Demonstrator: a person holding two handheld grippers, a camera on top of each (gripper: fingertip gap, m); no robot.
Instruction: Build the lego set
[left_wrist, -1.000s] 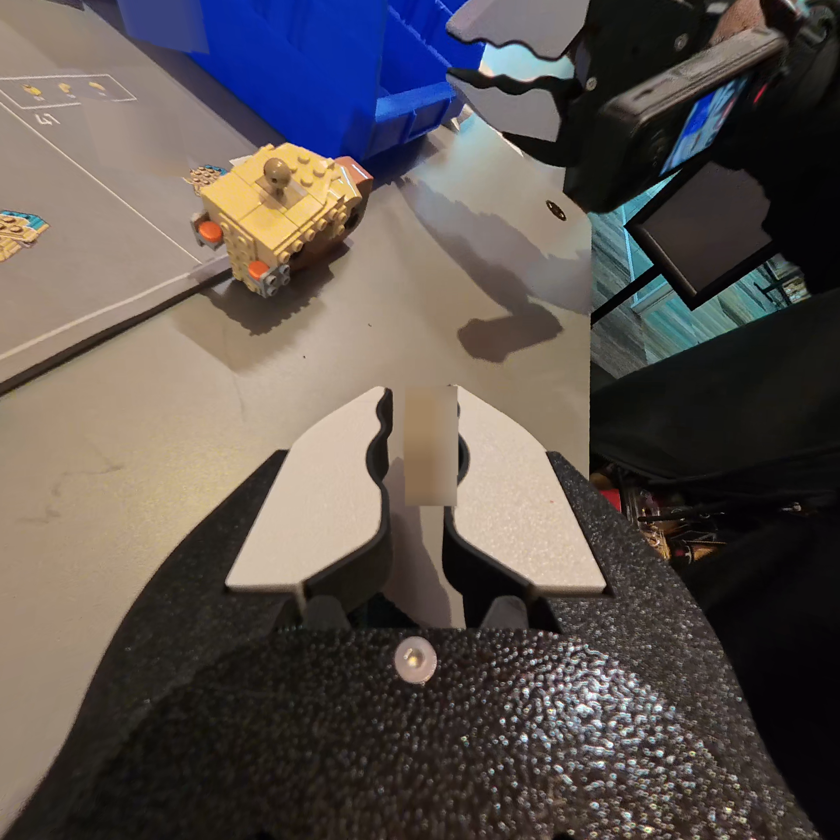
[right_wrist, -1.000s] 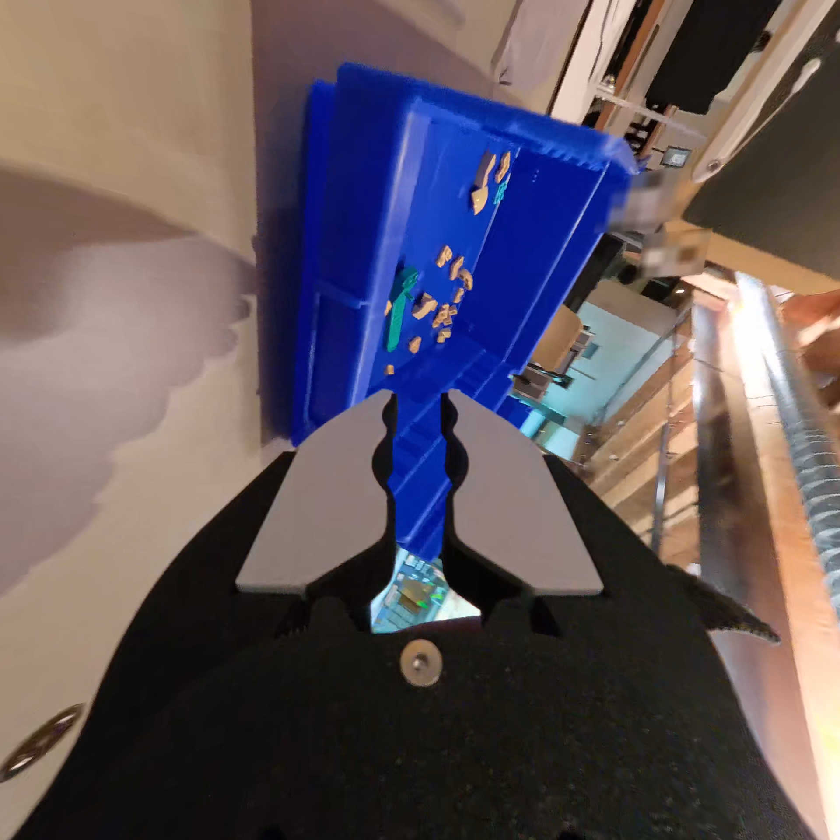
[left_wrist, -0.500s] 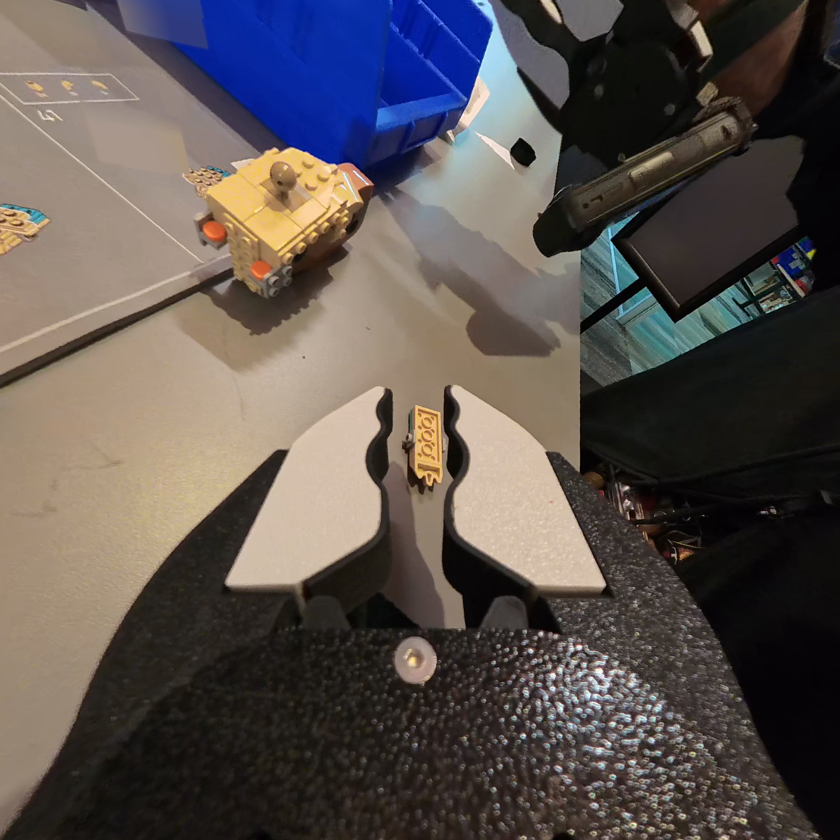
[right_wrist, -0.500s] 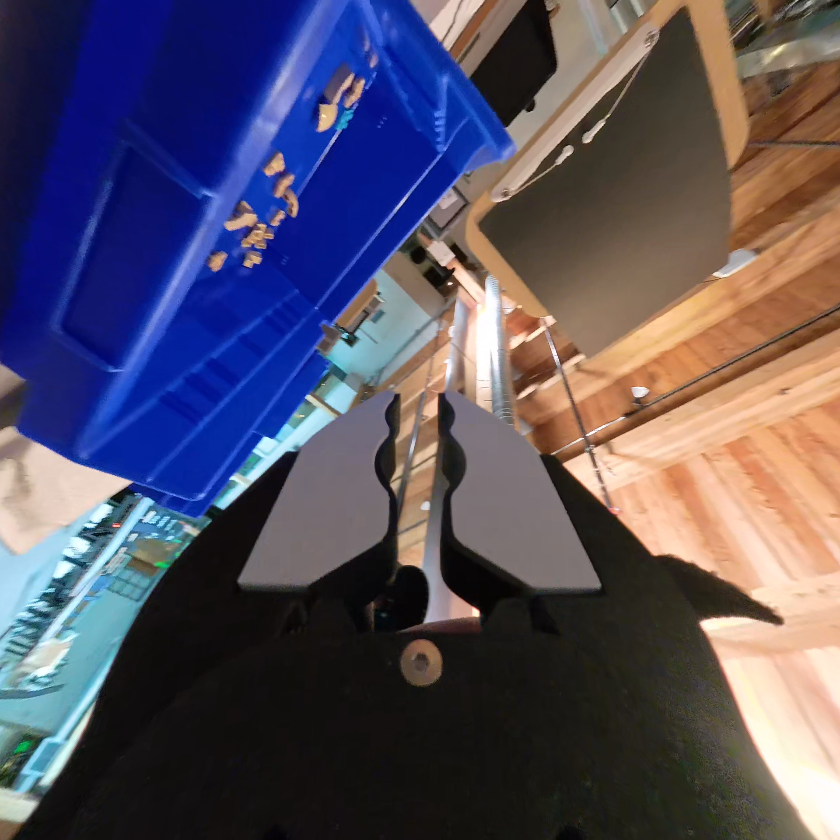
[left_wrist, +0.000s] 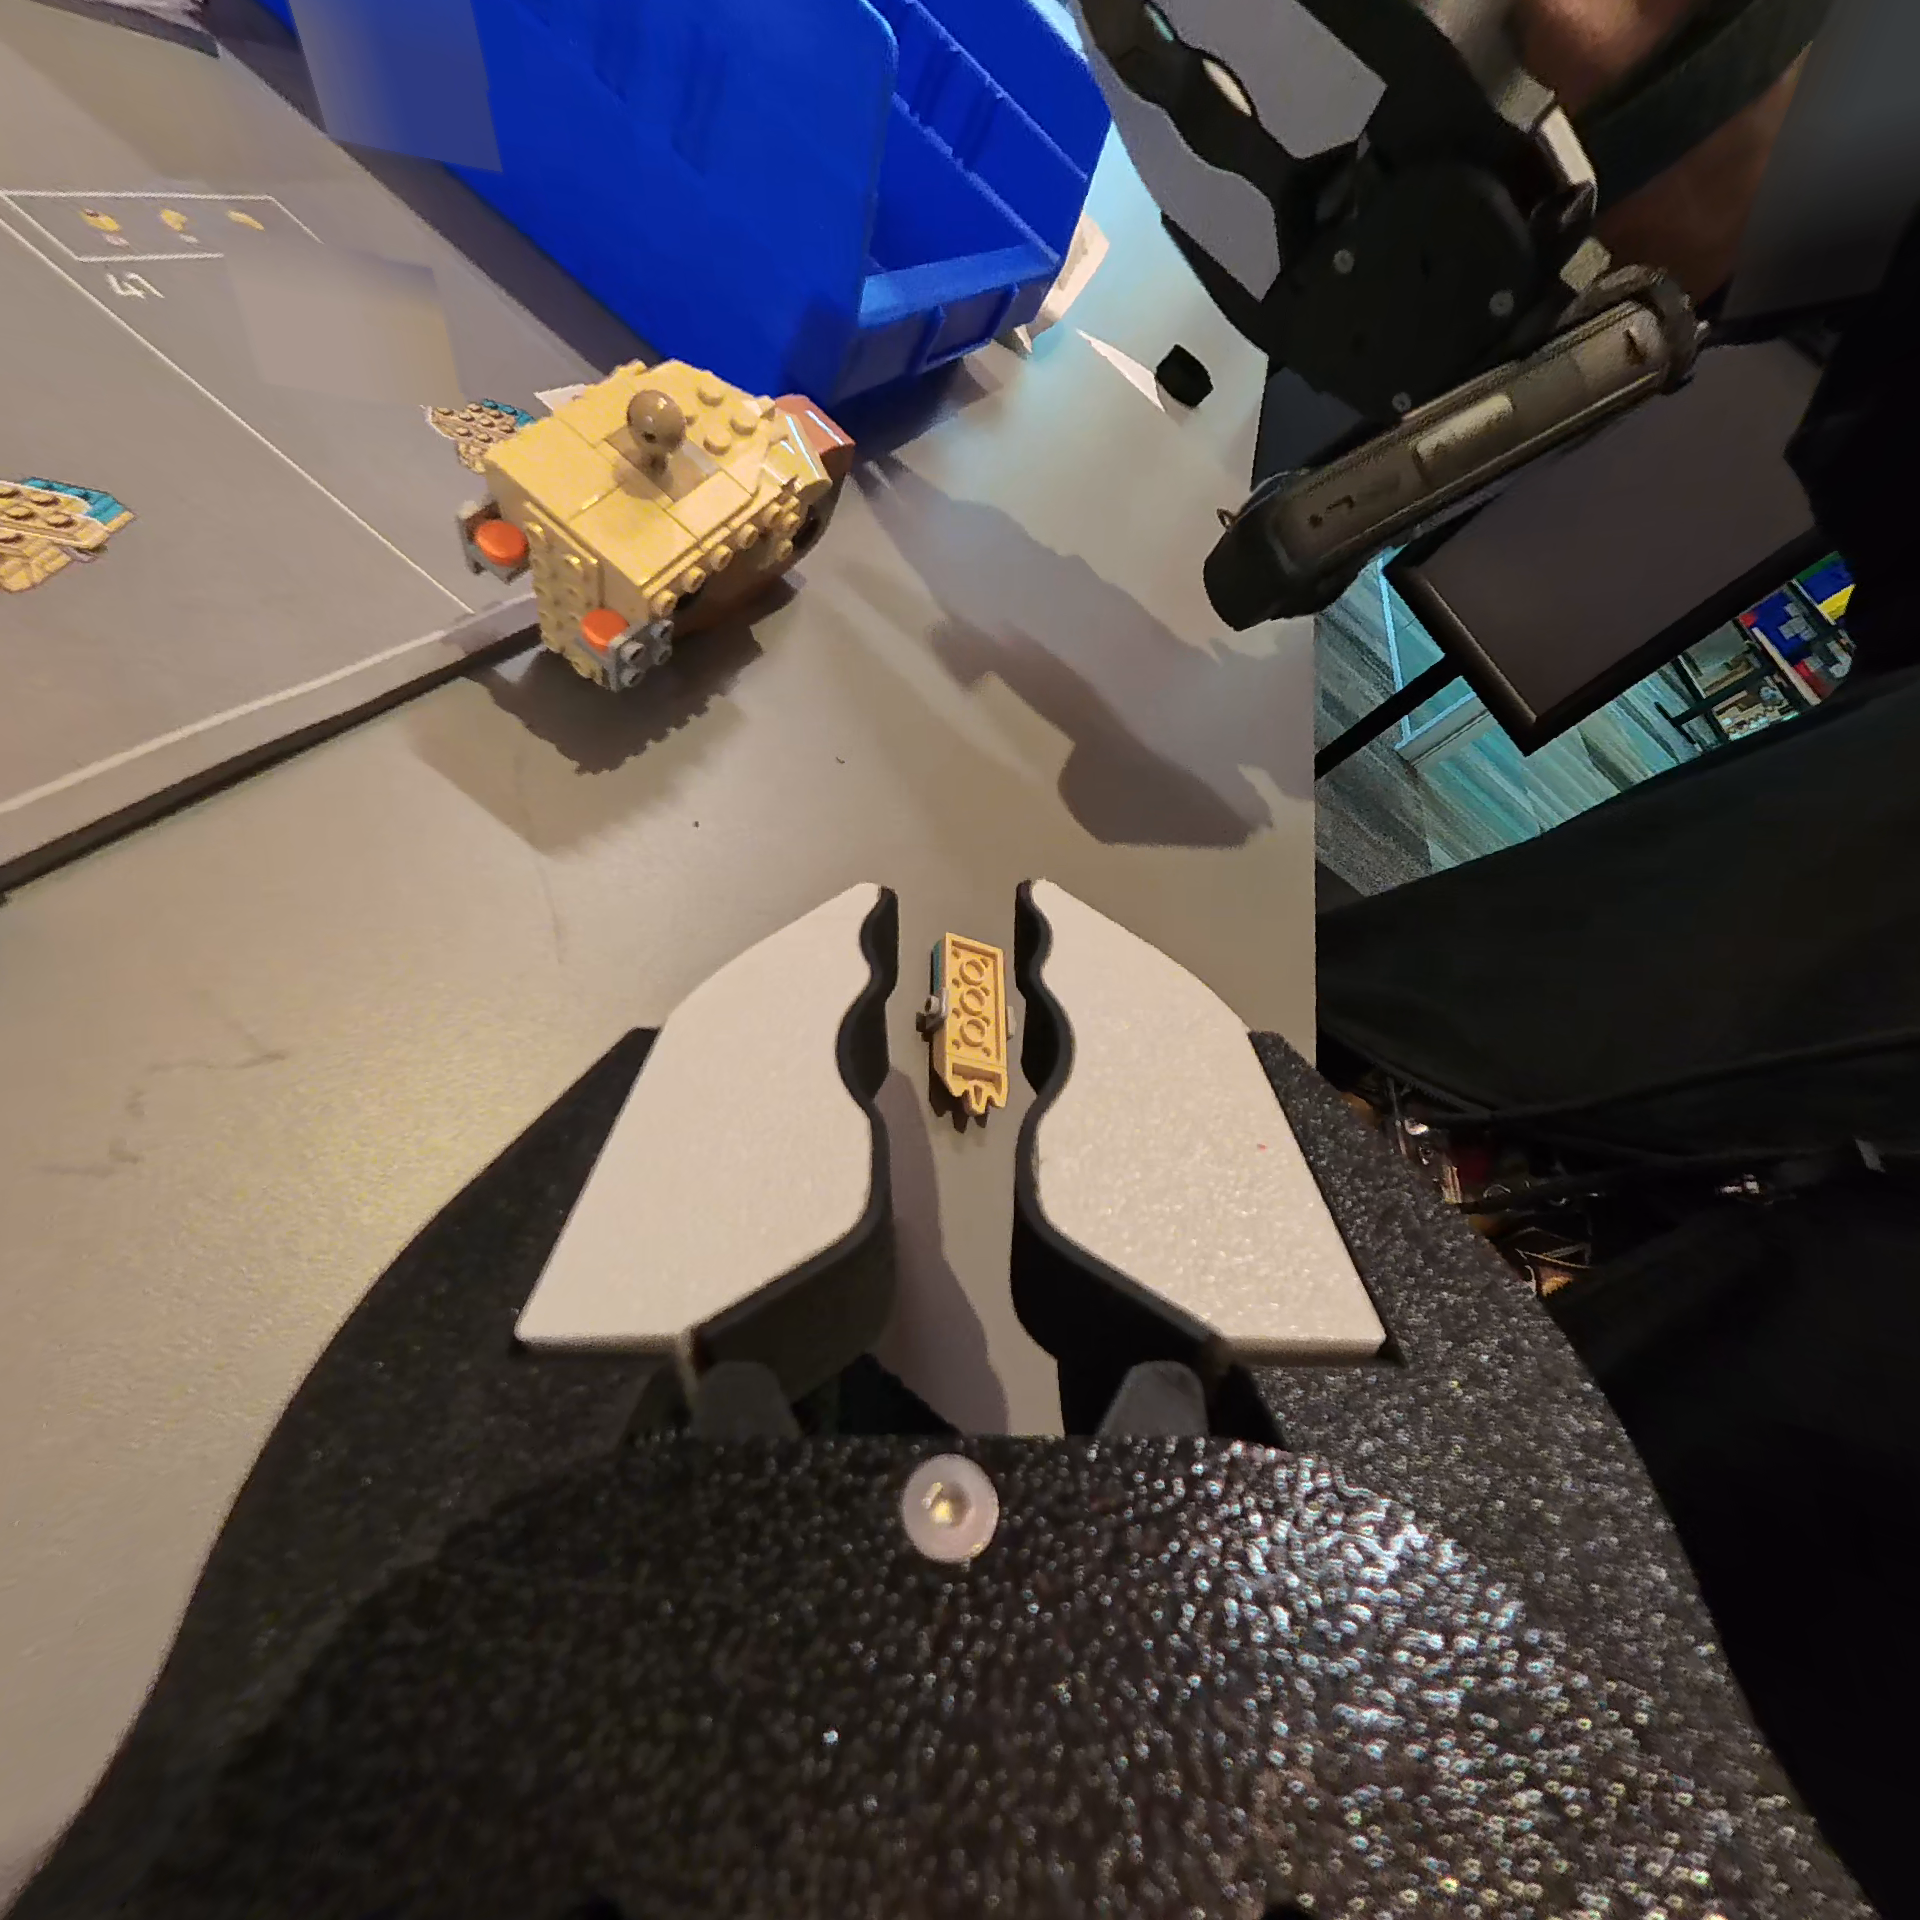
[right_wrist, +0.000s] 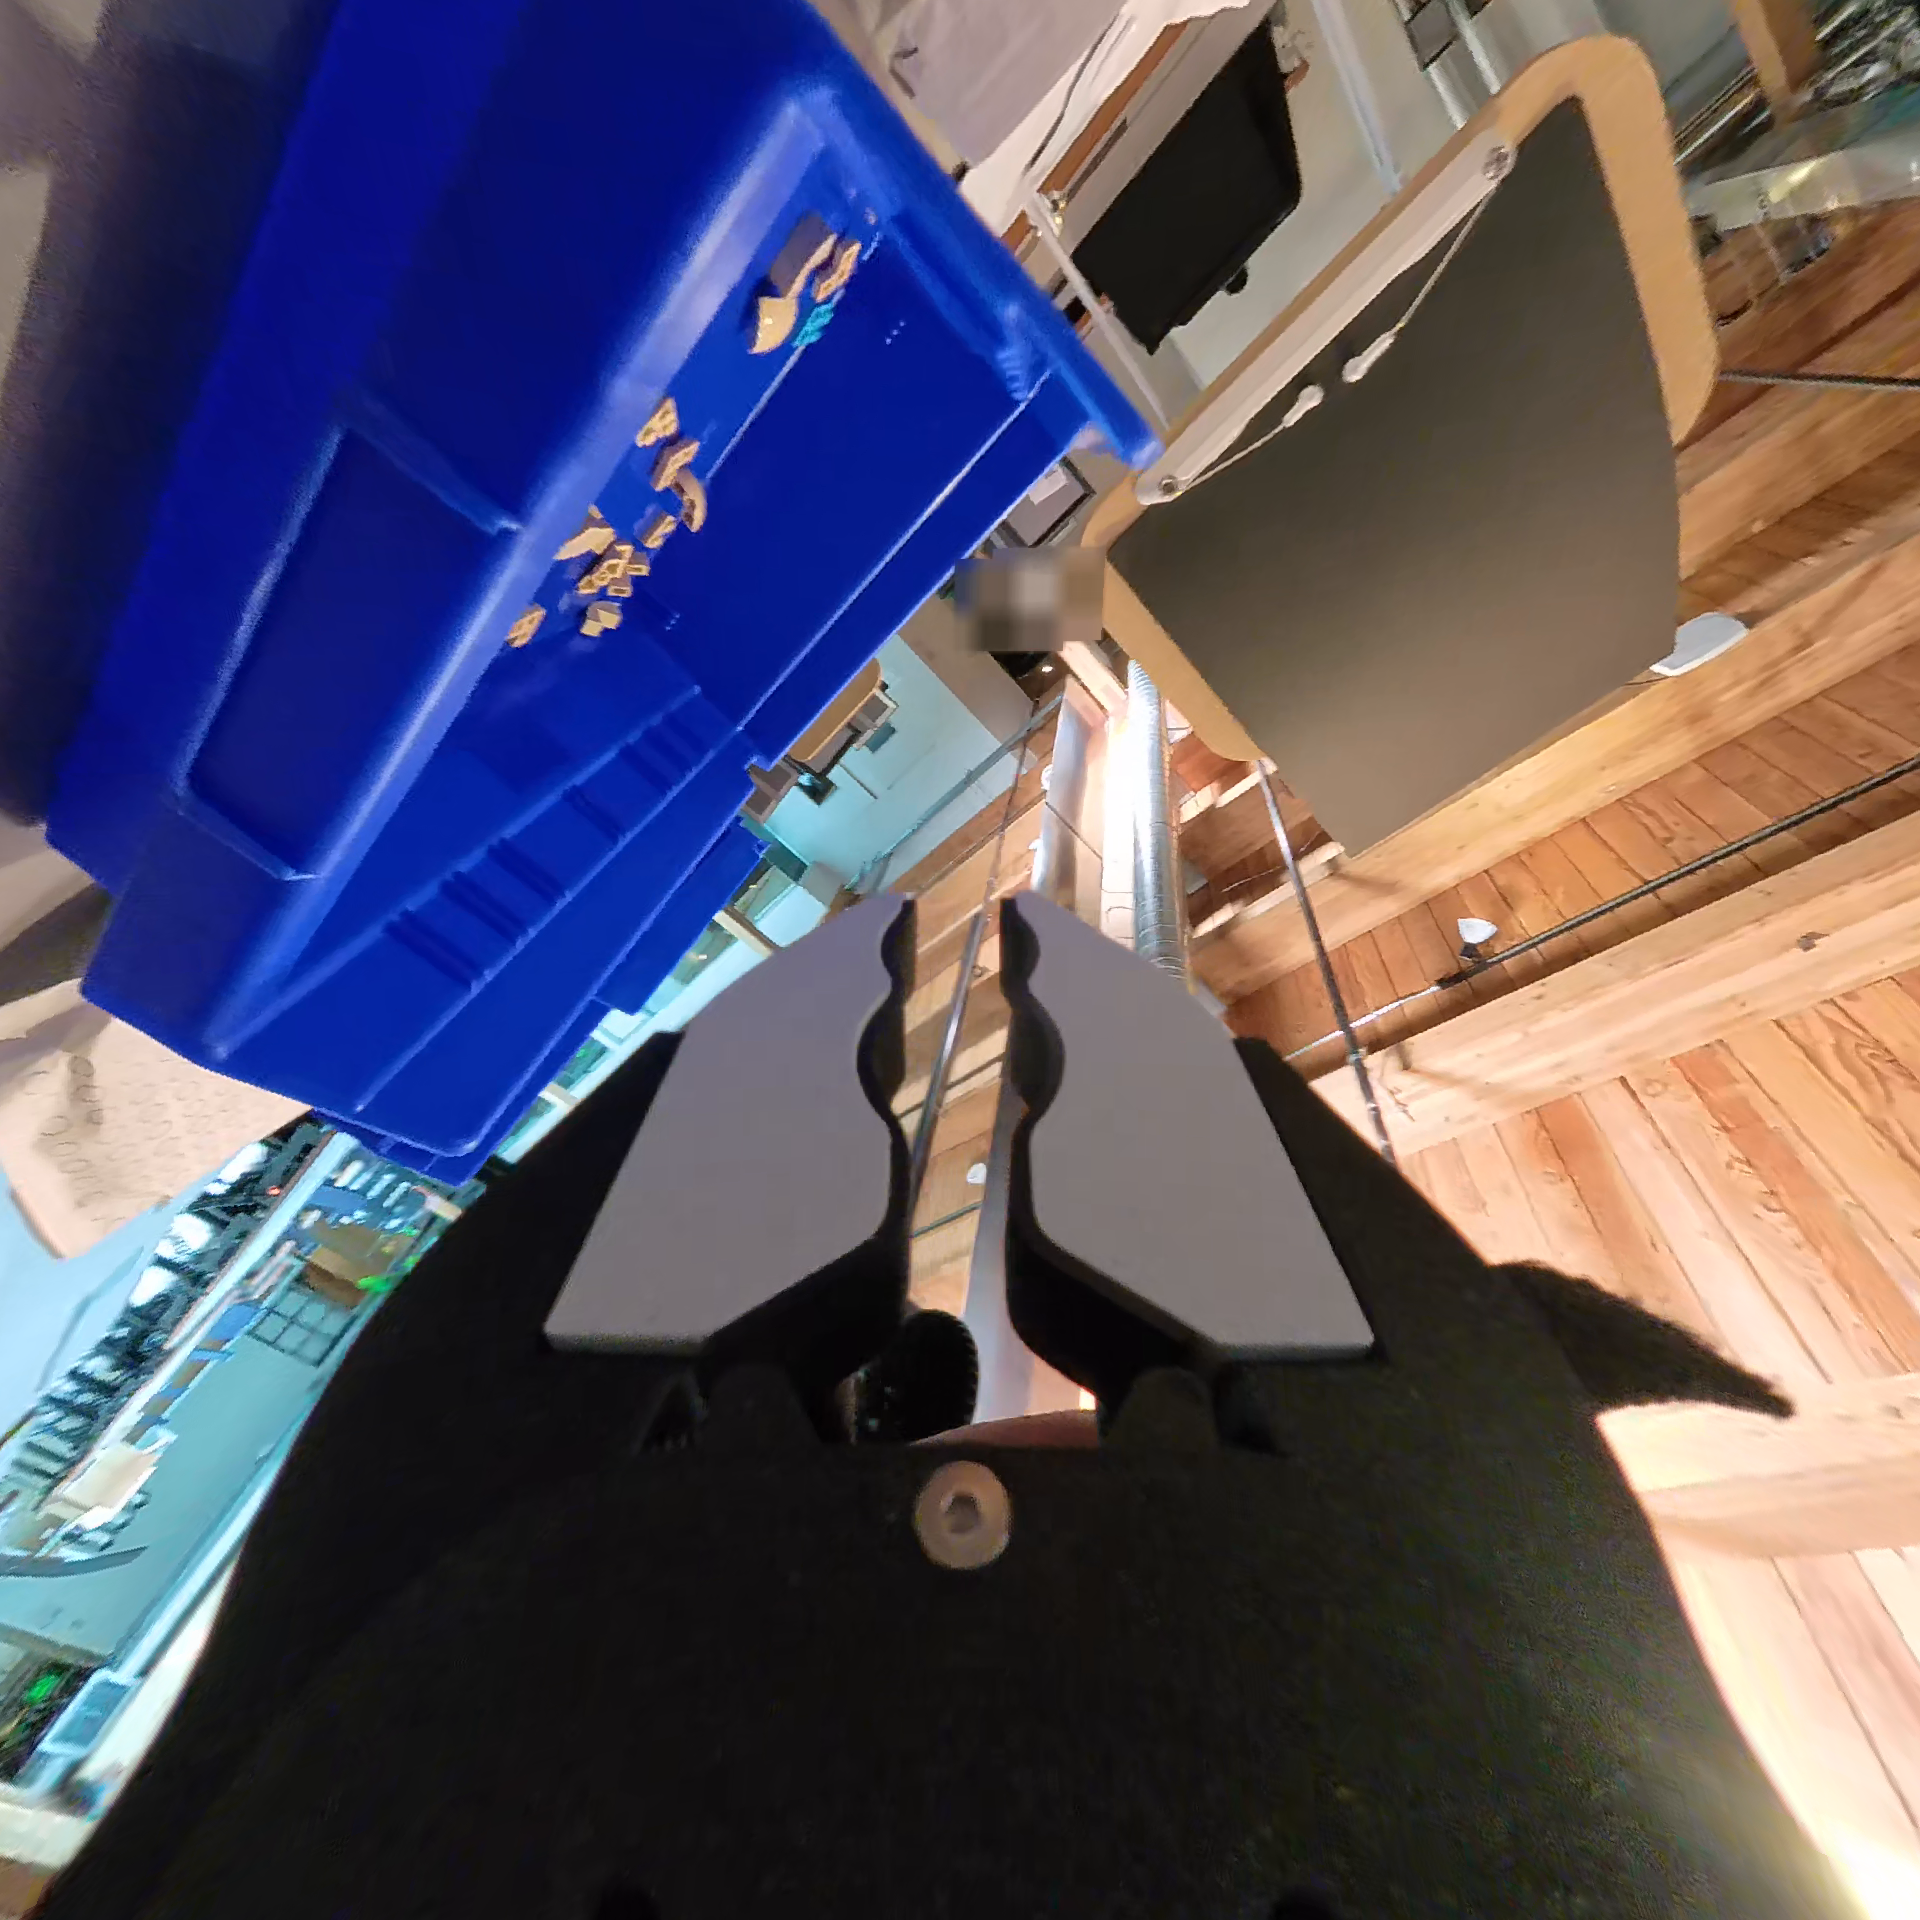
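A small tan Lego plate (left_wrist: 968, 1023) lies flat on the grey table (left_wrist: 312, 1039), in the gap between my left gripper's fingers, close to the right one. My left gripper (left_wrist: 951, 904) is open and low over the table. A half-built tan Lego model (left_wrist: 644, 530) with orange studs and a ball joint sits farther off at the left, by the instruction sheet (left_wrist: 208, 416). My right gripper (right_wrist: 958, 914) is empty, its jaws a narrow gap apart, tilted up away from the table. It also shows in the left wrist view (left_wrist: 1205, 94) at the top right.
A blue bin (left_wrist: 727, 177) stands behind the model; in the right wrist view the bin (right_wrist: 436, 582) holds several loose tan pieces (right_wrist: 623, 561). The table's edge (left_wrist: 1311, 831) runs just right of the plate. A dark panel with a wooden rim (right_wrist: 1403, 416) is beyond. Across from one pair of fingers to the other is roughly 25 centimeters. The right gripper is farther from the small tan Lego plate (left_wrist: 968, 1023), some 25 centimeters, than the left, some 5 centimeters.
My right gripper has swung up and away from the bin and the table. My left gripper has stayed put around the tan plate.
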